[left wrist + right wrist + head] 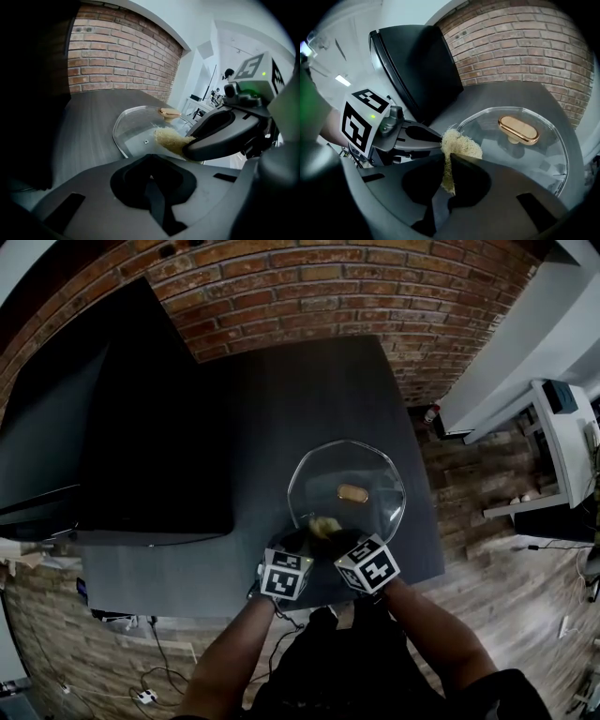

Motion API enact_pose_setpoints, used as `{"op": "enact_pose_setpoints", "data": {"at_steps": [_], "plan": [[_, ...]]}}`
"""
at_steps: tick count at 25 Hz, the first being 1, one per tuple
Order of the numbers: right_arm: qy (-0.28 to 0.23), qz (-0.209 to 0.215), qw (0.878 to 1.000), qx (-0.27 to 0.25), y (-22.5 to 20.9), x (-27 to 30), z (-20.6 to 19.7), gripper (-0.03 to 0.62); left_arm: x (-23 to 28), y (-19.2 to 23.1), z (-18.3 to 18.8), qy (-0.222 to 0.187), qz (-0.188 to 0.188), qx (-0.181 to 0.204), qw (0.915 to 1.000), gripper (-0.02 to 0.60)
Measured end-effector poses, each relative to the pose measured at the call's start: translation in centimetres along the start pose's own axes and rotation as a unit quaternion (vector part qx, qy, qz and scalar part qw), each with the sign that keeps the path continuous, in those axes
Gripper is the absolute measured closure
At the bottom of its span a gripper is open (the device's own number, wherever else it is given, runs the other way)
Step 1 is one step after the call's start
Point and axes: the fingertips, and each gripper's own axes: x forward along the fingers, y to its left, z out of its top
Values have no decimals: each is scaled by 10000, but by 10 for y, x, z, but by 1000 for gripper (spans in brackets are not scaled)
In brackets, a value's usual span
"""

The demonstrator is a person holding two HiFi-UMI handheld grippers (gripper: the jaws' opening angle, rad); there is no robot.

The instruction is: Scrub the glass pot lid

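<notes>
Pale, fibrous scrub pad (461,145) is what the right tongs (449,161) are clenched on, pinched by one end so that most of it sticks out past the tips. The left tongs (150,161) sit just beside them, pressed together with nothing between them that I can see.

The pad hangs at the near rim of the glass pot lid (525,154). I cannot tell whether it is pressing on the glass or only hovering above it. The lid lies dome-up on the dark tabletop (281,399), toward the person's side and near the right-hand edge, with its gold-coloured knob (518,129) on top.

To scrub well, I would say the free part of the pad needs to lie flat on the glass and work in short, overlapping strokes from the rim toward the knob. The pressure should be light, because the lid rests loose and could skate across the smooth top. The idle left tongs look best used to steady the rim or the knob. Pushing toward that nearby edge seems the main risk.

As for vessels, no pot, basin or bowl is in sight. The lid covers nothing and carries only its knob, and I can make out no water or suds.
</notes>
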Motion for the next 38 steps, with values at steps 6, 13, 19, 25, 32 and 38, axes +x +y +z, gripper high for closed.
{"op": "enact_pose_setpoints", "data": {"at_steps": [6, 13, 19, 25, 32, 38], "plan": [[-644, -197, 9976, -138, -1, -22, 27, 552, -28, 11, 38, -762, 237, -41, 9968, 549], [-1446, -631, 9858, -568, -1, -64, 58, 552, -67, 6, 68, -1525, 408, 103, 9874, 549], [-2311, -1077, 9630, -875, 5, -118, 90, 551, -109, -10, 95, -2311, 488, 140, 9716, 549], [-2902, -1426, 9433, -752, 11, -171, 102, 551, -149, -28, 112, -2738, 514, 519, 9590, 549], [-3191, -1620, 9320, -572, 19, -218, 94, 553, -186, -49, 118, -2993, 490, 519, 9515, 549], [-3177, -1486, 9347, -574, 18, -232, 78, 553, -201, -66, 116, -3040, 610, 520, 9493, 549]]}}
